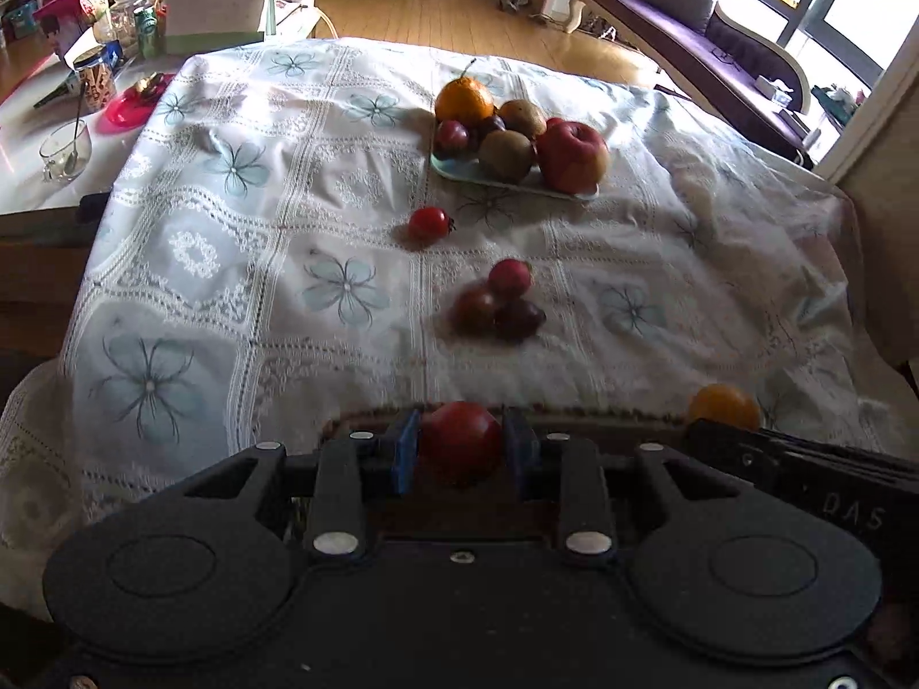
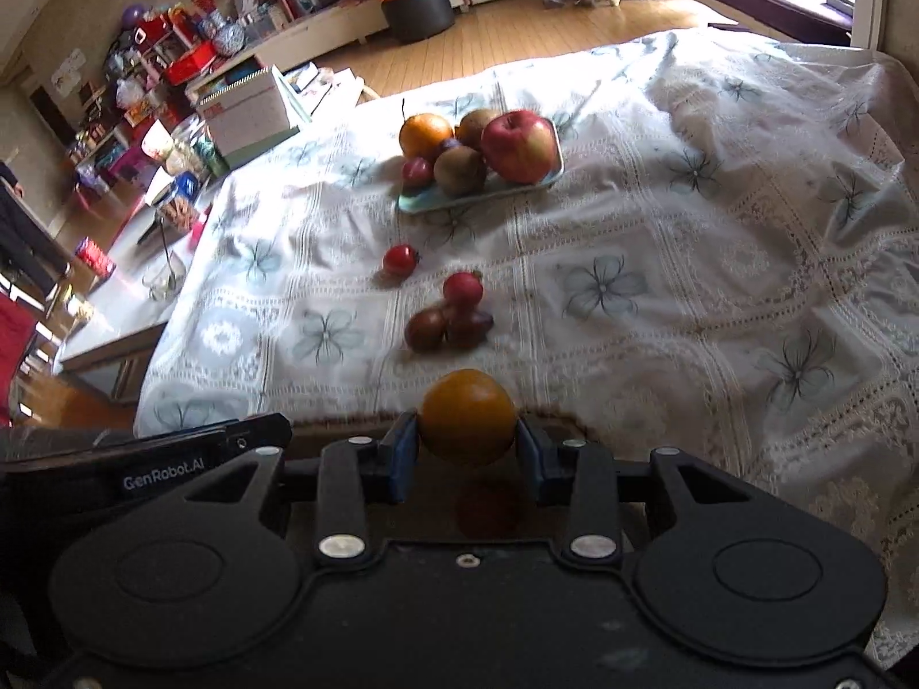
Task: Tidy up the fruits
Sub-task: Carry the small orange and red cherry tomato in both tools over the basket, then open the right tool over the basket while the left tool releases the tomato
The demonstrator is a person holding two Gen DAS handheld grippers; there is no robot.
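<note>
My left gripper (image 1: 461, 448) is shut on a red tomato (image 1: 459, 439) at the near edge of the table. My right gripper (image 2: 466, 448) is shut on an orange fruit (image 2: 466, 416), which also shows at the right of the left wrist view as the orange fruit (image 1: 725, 406). A pale plate (image 1: 505, 178) (image 2: 477, 195) at mid-table carries an orange (image 1: 464, 100), two kiwis, plums and a red apple (image 1: 571, 156) (image 2: 518, 144). Loose on the cloth lie a cherry tomato (image 1: 428, 223) (image 2: 400, 259) and a cluster of three small dark-red fruits (image 1: 499, 304) (image 2: 451, 316).
A flower-patterned tablecloth (image 1: 241, 264) covers the table and hangs over its edges. To the left a side table holds a glass cup (image 1: 64, 149), jars, a pink dish and a calendar (image 1: 221, 0). A sofa (image 1: 706, 17) and wooden floor lie beyond.
</note>
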